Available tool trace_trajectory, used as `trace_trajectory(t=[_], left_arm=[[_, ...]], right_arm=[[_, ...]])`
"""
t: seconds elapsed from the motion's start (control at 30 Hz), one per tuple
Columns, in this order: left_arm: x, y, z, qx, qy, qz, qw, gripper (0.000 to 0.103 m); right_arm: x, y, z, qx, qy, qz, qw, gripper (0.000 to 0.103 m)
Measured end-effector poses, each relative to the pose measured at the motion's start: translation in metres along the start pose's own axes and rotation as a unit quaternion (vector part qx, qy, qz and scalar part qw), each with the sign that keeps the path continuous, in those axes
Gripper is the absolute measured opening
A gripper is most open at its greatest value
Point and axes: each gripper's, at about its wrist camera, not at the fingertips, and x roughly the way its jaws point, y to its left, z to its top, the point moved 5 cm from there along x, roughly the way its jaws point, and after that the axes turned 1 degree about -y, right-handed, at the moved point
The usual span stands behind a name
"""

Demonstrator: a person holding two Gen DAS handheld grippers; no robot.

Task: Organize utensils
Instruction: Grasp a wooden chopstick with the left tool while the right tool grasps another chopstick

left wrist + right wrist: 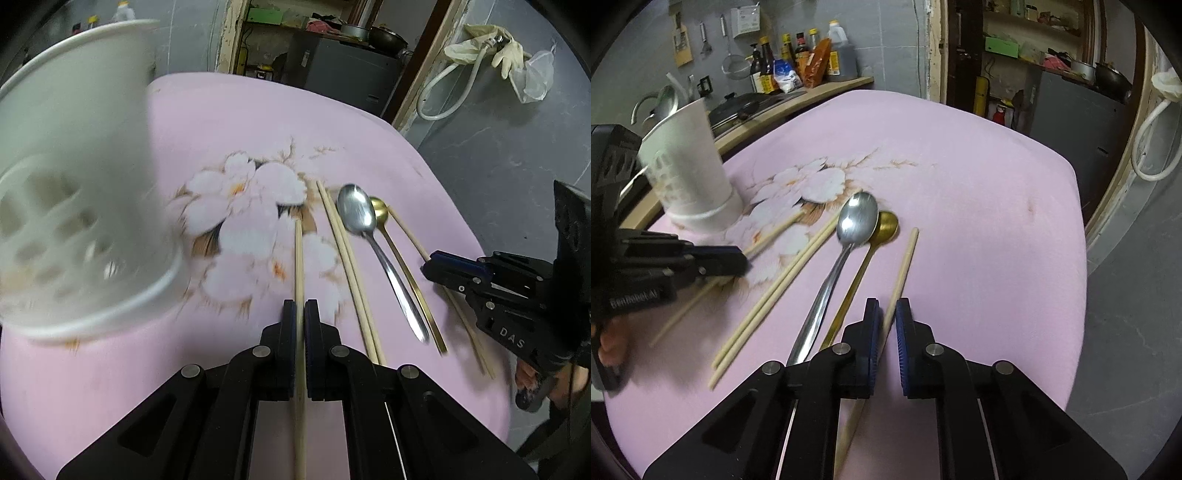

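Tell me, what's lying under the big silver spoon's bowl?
The silver spoon overlaps the gold spoon, covering the left edge of its bowl. Below both is the pink floral tablecloth. How far the gold bowl reaches underneath is hidden.

I see a pink surface (979,221) printed with pale white blossoms (243,221), a white perforated holder (687,166), one silver spoon (857,221), one gold spoon (886,225) and pale wooden chopsticks (786,273).

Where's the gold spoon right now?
In the right wrist view the gold spoon lies on the pink tablecloth, tucked beside the silver spoon on its left, with a single chopstick on its right.
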Motion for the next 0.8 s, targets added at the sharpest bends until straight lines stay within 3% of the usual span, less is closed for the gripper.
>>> trace_trajectory(t=[0.2,0.47,0.8], left_arm=[[-0.021,0.006,-0.022,-0.005,0.014,-0.021,0.9997,0.003],[-0.025,0.006,-0.022,0.013,0.037,-0.025,0.9989,0.003],[-0.008,-0.003,-0.013,0.051,0.084,-0.022,0.9949,0.004]], right_arm=[[-0.016,0.009,-0.014,-0.015,0.006,-0.007,1.000,0.007],[-0.013,0.009,-0.013,-0.015,0.014,-0.019,1.000,0.008],[0.008,0.008,0.001,-0.004,0.024,-0.018,1.000,0.020]])
